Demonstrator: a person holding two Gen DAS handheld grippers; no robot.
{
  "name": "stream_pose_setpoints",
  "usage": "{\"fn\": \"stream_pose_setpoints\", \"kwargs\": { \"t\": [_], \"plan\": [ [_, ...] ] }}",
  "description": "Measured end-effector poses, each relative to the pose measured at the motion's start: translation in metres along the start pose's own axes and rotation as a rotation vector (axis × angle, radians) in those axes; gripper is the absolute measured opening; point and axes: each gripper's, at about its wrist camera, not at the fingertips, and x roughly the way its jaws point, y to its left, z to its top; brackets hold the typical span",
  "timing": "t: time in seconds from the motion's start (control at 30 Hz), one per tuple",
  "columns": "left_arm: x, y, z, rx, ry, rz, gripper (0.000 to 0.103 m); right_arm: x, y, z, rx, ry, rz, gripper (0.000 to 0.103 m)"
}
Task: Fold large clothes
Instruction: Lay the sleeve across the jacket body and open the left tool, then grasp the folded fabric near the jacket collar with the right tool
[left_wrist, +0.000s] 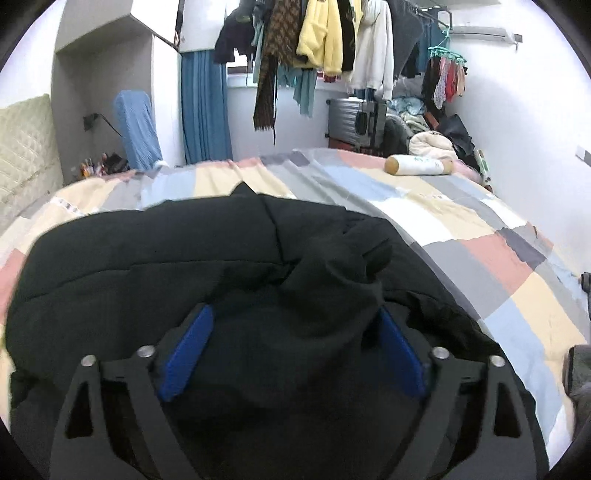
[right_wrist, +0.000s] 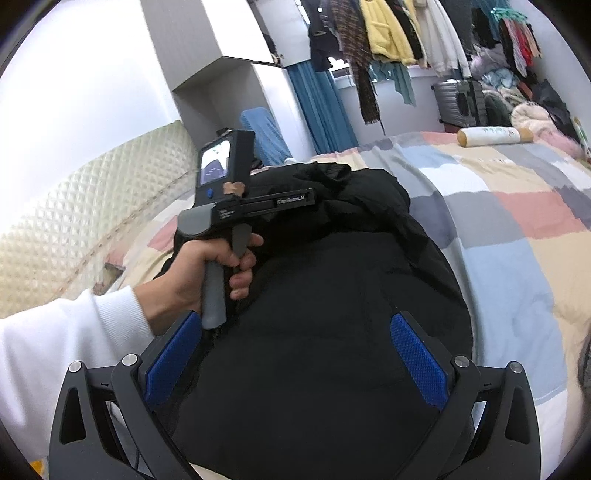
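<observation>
Lying bunched on a patchwork bed cover (left_wrist: 461, 236), a black padded jacket (left_wrist: 192, 251) fills the foreground of both wrist views. The left gripper (left_wrist: 295, 332) has its blue-padded fingers (left_wrist: 192, 347) spread wide, with a raised fold of the jacket sitting between them; whether the pads touch the fabric cannot be told. The right gripper (right_wrist: 299, 347) is likewise spread wide over the jacket, its fingers (right_wrist: 417, 358) apart. A hand (right_wrist: 207, 269) in a white sleeve grips the left tool's handle. A cream bolster (left_wrist: 417, 165) lies near the far edge of the bed, under hanging clothes (left_wrist: 317, 33).
</observation>
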Motion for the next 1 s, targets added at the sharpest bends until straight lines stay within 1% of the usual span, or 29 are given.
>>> {"fn": "stream_pose_setpoints", "kwargs": {
  "t": [0.07,0.17,0.3,0.37,0.4,0.47,0.53,0.57,0.67,0.73,0.83,0.87,0.9,0.93,1.0],
  "plan": [
    [-0.014,0.008,-0.002,-0.011,0.003,-0.009,0.091,-0.001,0.004,0.001,-0.007,-0.013,0.018,0.103],
    [-0.043,0.026,-0.005,-0.022,-0.011,0.045,0.091,-0.002,0.005,0.003,-0.005,-0.033,0.03,0.103],
    [-0.081,0.055,-0.016,-0.077,-0.002,0.081,0.091,0.001,0.007,0.013,-0.001,-0.066,0.034,0.103],
    [-0.109,0.069,-0.028,-0.109,0.002,0.111,0.091,0.005,0.01,0.019,-0.015,-0.075,0.028,0.103],
    [-0.117,0.073,-0.033,-0.126,-0.002,0.11,0.091,0.01,0.01,0.023,-0.018,-0.076,0.027,0.103],
    [-0.142,0.088,-0.049,-0.193,-0.008,0.109,0.091,0.022,0.009,0.033,-0.008,-0.067,0.028,0.103],
    [-0.156,0.097,-0.063,-0.239,-0.013,0.107,0.091,0.03,0.007,0.038,0.0,-0.055,0.026,0.103],
    [-0.162,0.101,-0.068,-0.25,-0.017,0.129,0.091,0.038,0.004,0.043,0.021,-0.044,0.027,0.103],
    [-0.17,0.108,-0.081,-0.252,-0.03,0.166,0.091,0.055,-0.002,0.057,0.032,-0.037,0.013,0.103],
    [-0.168,0.115,-0.087,-0.27,-0.033,0.146,0.091,0.07,-0.003,0.069,0.022,-0.033,-0.006,0.103],
    [-0.161,0.122,-0.093,-0.277,-0.04,0.146,0.091,0.103,-0.009,0.092,0.016,-0.02,-0.02,0.1],
    [-0.158,0.124,-0.096,-0.278,-0.04,0.149,0.091,0.119,-0.01,0.1,0.003,-0.012,-0.037,0.099],
    [-0.157,0.126,-0.097,-0.278,-0.038,0.152,0.091,0.13,-0.011,0.105,-0.008,-0.003,-0.053,0.097],
    [-0.151,0.129,-0.099,-0.282,-0.032,0.142,0.091,0.151,-0.014,0.113,-0.015,0.02,-0.074,0.095],
    [-0.146,0.135,-0.105,-0.308,-0.03,0.107,0.091,0.177,-0.023,0.118,0.007,0.047,-0.077,0.084]
  ]
}}
